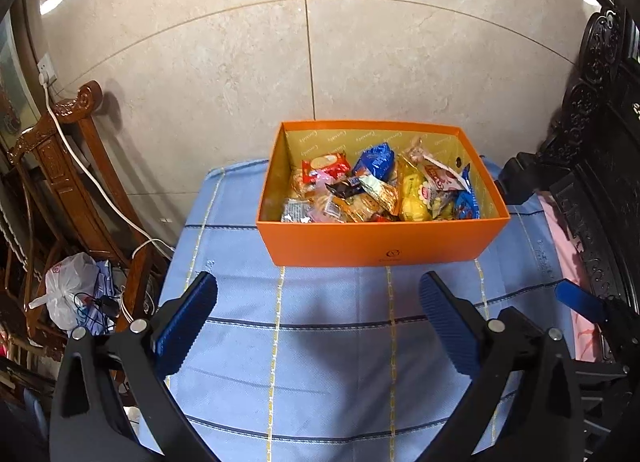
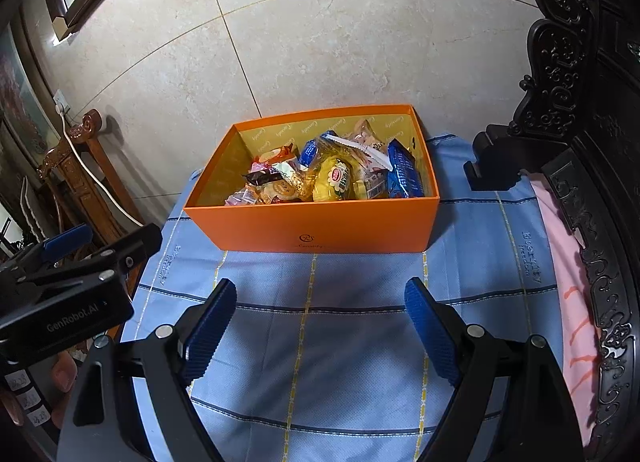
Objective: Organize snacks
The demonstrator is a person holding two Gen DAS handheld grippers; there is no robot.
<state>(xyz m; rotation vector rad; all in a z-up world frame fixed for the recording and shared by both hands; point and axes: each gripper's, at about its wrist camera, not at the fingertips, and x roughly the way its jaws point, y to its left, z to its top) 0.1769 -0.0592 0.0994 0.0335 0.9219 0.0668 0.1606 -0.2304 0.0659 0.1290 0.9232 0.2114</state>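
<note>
An orange box (image 1: 380, 242) (image 2: 320, 226) stands at the far end of a blue checked cloth (image 1: 320, 342) (image 2: 320, 342). Several wrapped snacks lie piled in it: a red packet (image 1: 324, 167), a blue packet (image 1: 376, 160) (image 2: 405, 174) and a yellow packet (image 1: 414, 198) (image 2: 336, 180) among them. My left gripper (image 1: 318, 294) hangs open over the cloth, short of the box, nothing between its blue pads. My right gripper (image 2: 320, 298) is open too, empty, also short of the box. The left gripper's body (image 2: 68, 282) shows at the left edge of the right wrist view.
A tiled wall rises behind the box. Carved wooden chairs (image 1: 76, 166), a white cable and a white plastic bag (image 1: 70, 294) stand off the table's left side. Dark carved furniture (image 2: 580, 142) and a pink cloth (image 2: 568, 282) border the right side.
</note>
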